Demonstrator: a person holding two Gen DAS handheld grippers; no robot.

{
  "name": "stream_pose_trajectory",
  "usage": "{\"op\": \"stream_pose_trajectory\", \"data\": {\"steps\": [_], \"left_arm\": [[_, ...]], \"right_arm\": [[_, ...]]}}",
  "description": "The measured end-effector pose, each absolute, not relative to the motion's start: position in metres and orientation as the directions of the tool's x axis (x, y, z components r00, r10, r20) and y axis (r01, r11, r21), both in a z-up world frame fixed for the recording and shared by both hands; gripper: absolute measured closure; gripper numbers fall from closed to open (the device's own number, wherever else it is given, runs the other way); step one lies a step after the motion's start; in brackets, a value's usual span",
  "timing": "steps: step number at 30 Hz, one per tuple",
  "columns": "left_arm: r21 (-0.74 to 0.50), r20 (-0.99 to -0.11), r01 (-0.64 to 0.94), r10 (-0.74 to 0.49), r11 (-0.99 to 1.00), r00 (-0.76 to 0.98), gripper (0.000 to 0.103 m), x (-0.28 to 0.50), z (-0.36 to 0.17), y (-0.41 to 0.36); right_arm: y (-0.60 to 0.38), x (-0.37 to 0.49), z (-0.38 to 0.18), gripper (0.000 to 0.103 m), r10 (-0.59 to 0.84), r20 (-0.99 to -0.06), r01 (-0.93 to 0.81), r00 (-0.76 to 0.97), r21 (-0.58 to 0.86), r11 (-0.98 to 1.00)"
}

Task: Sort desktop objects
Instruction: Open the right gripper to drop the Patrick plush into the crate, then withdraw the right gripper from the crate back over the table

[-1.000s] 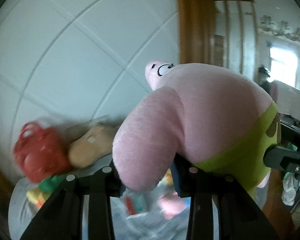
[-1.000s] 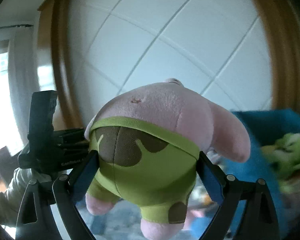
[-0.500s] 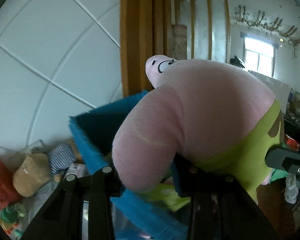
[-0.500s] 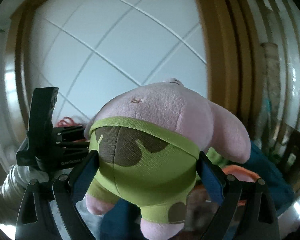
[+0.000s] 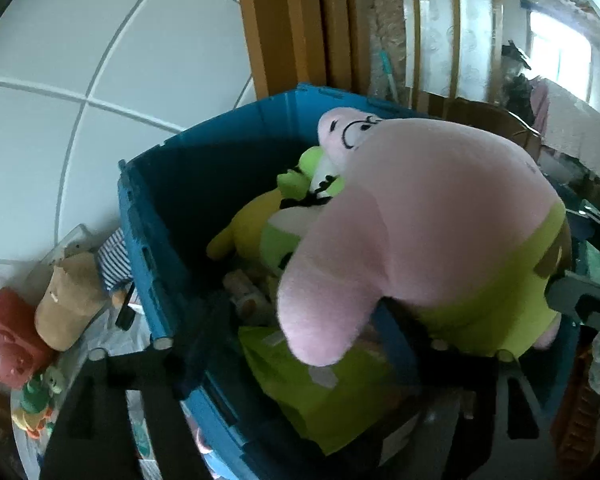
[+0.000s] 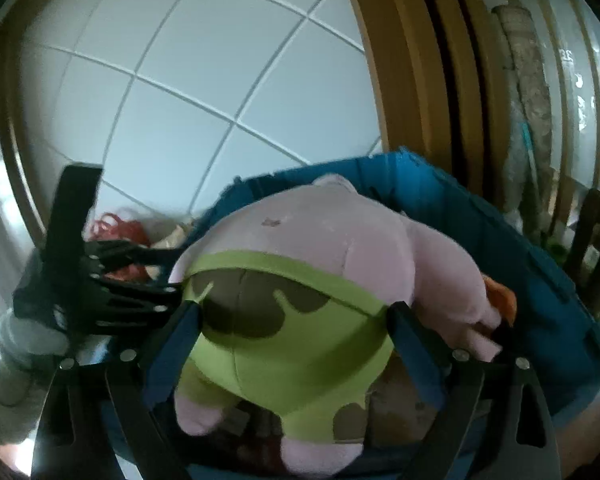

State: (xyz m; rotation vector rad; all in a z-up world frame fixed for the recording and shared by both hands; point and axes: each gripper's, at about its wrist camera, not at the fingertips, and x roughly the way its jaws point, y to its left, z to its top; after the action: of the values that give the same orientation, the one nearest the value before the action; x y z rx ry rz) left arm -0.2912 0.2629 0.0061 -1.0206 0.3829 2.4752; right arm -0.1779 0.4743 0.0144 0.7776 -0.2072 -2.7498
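A: Where is the pink plush [image 5: 440, 216] held?

B: Above the blue bin [image 5: 172, 208]; the right tool [image 6: 292, 336] grips its shorts, the left tool [image 5: 300, 332] is opening.

A: Risk?

B: It could be snagged on the rim and tipped outside.

Pink plush [image 5: 440, 216], green brown-spotted shorts [image 6: 276, 344]; blue bin [image 5: 204, 168].

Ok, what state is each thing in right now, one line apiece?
Pink plush: over the bin, shorts clamped by the right gripper.
Blue bin: open, already holding toys.
Left gripper: jaws opening, plush arm between them.
Right gripper: closed on the plush.
Green plush: lying in the bin.
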Motion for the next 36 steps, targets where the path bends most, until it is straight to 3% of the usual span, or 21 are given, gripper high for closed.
{"op": "stream_pose_trajectory", "data": {"steps": [3, 5, 8, 19, 36], "left_arm": [[0.078, -0.705, -0.474, 0.287, -0.877, -0.648, 0.024, -0.278, 0.01, 0.255], [0.068, -0.684, -0.461, 0.295, -0.885, -0.667, 0.01, -0.268, 0.015, 0.248], [0.059, -0.648, -0.446, 0.305, -0.893, -0.697, 0.004, -0.25, 0.027, 0.241], [-0.042, -0.535, -0.437, 0.39, -0.898, -0.75, 0.001, -0.179, 0.046, 0.197], [-0.08, -0.558, -0.198, 0.209, -0.977, -0.803, 0.0, -0.117, 0.013, 0.079]], "right_arm": [[0.465, -0.19, 0.015, 0.005, -0.297, -0.526, 0.218, -0.797, 0.208, -0.953], [0.461, -0.201, 0.013, 0.005, -0.273, -0.557, 0.213, -0.785, 0.171, -0.962], [0.447, -0.195, 0.009, 0.004, -0.247, -0.573, 0.21, -0.782, 0.132, -0.969], [0.416, -0.122, 0.033, 0.0, -0.138, -0.439, 0.119, -0.888, 0.07, -0.99], [0.334, -0.097, 0.026, 0.0, -0.298, -0.403, 0.26, -0.865, 0.148, -0.954]]}}
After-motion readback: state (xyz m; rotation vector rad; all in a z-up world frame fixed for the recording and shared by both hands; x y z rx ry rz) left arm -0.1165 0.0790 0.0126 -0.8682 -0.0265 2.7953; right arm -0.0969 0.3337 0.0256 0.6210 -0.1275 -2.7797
